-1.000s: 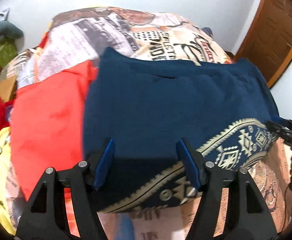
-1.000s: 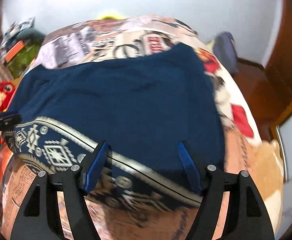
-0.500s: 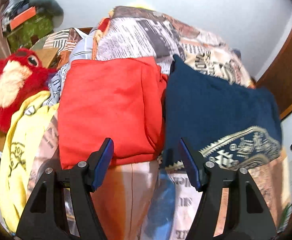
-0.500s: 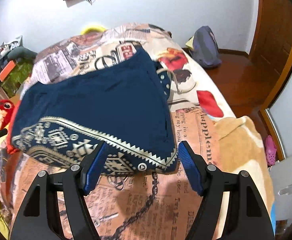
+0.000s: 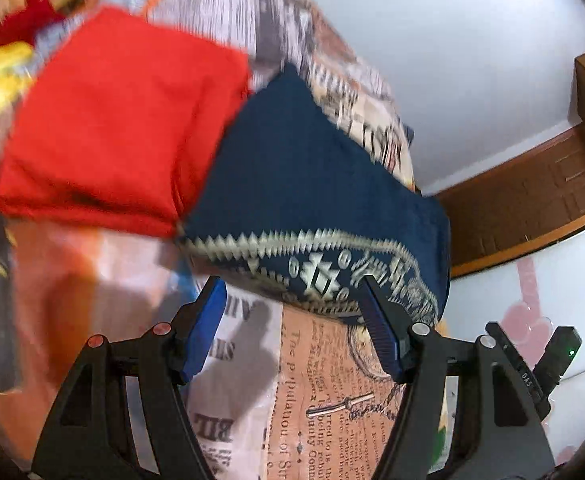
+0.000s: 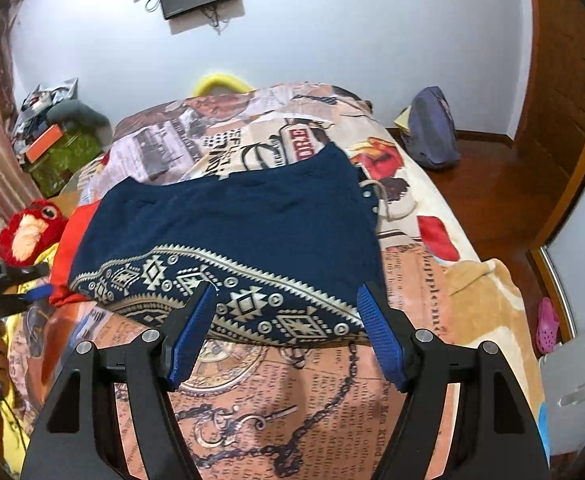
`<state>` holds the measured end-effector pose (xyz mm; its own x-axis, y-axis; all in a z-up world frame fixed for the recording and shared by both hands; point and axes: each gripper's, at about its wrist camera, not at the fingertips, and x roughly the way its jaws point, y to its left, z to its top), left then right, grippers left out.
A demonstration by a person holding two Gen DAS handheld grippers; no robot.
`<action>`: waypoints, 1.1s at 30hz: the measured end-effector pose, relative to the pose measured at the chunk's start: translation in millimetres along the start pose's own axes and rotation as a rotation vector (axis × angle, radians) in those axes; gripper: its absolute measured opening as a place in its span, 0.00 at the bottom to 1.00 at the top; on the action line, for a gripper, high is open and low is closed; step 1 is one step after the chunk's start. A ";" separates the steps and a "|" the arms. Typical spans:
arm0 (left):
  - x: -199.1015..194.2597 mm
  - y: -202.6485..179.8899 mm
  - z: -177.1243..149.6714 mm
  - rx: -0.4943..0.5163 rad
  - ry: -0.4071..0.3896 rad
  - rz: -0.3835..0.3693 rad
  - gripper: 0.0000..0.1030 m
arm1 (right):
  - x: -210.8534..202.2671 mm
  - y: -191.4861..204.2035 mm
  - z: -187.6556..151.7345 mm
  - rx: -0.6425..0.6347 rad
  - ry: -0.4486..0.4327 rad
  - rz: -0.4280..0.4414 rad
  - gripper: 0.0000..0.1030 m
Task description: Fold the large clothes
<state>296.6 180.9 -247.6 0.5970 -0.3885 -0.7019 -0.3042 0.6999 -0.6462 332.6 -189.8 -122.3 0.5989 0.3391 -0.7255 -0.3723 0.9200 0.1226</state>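
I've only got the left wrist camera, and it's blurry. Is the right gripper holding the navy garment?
Observer: No. The right gripper is open and empty, just short of the navy garment's patterned hem.
Operator: Is the garment lying flat?
Observer: Yes, folded flat on the bedspread, with bare bedspread to its right.
Operator: Anything beyond the bed on that side?
Observer: A purple bag sits on the wooden floor.

Bare printed bedspread before the folded navy garment, red folded garment touching its left edge.
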 end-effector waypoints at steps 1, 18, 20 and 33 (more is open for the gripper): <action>9.4 1.9 -3.4 -0.006 0.022 0.005 0.64 | 1.3 2.2 -0.6 -0.005 0.002 0.003 0.67; 68.9 14.9 23.2 -0.168 -0.051 -0.053 0.65 | 50.2 9.3 -11.8 0.012 0.081 0.017 0.67; 74.9 10.6 28.1 -0.177 -0.054 -0.058 0.65 | 54.9 9.9 -12.2 0.017 0.089 0.019 0.67; 37.4 -90.1 34.3 0.227 -0.247 0.264 0.11 | 58.4 13.5 -13.5 0.044 0.132 0.041 0.67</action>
<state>371.8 123.8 -205.4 0.6886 -0.0425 -0.7239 -0.3157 0.8811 -0.3521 353.0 -160.2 -172.2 0.4845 0.3509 -0.8014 -0.3619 0.9144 0.1815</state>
